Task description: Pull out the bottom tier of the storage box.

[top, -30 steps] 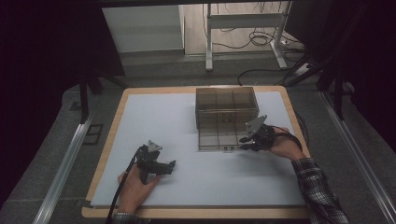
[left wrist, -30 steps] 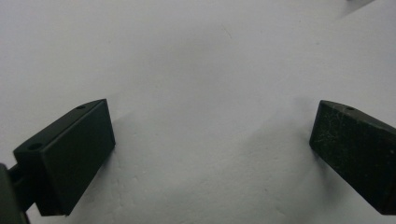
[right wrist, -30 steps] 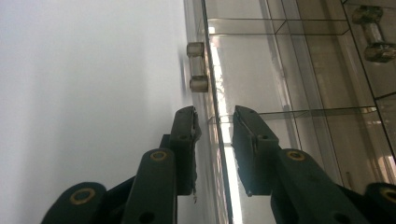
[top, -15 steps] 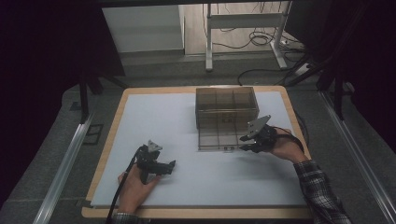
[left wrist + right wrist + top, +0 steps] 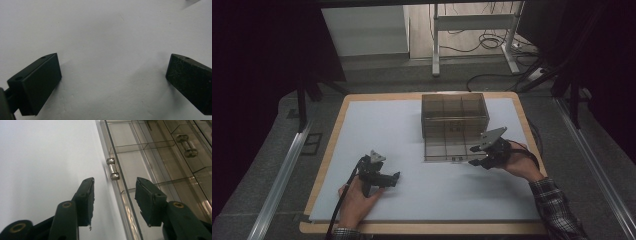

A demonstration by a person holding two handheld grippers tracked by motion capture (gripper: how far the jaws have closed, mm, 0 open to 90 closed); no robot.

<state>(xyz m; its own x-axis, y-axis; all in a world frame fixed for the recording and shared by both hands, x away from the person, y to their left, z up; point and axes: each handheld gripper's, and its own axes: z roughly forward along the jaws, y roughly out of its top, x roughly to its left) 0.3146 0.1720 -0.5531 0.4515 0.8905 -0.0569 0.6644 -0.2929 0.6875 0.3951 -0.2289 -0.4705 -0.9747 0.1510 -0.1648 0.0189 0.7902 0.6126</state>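
A smoky clear drawer box (image 5: 454,112) stands at the back middle of the white mat (image 5: 412,130). Its bottom drawer (image 5: 447,147) is slid out toward me. My right gripper (image 5: 473,155) is at the drawer's front right corner. In the right gripper view, the right gripper (image 5: 115,187) is open. A small metal handle (image 5: 113,169) on the drawer front lies just ahead of its jaws, untouched. My left gripper (image 5: 395,176) rests on the mat at the front left. It is open (image 5: 113,75), with bare mat between its jaws.
A second metal knob (image 5: 187,146) shows through the clear panels deeper in the box. The mat lies on a wooden board (image 5: 422,229). Metal rails (image 5: 279,172) run along both sides, and a desk frame with cables (image 5: 472,45) stands beyond the table.
The right gripper has shifted only slightly by the drawer front. The left gripper and the drawer box have not moved.
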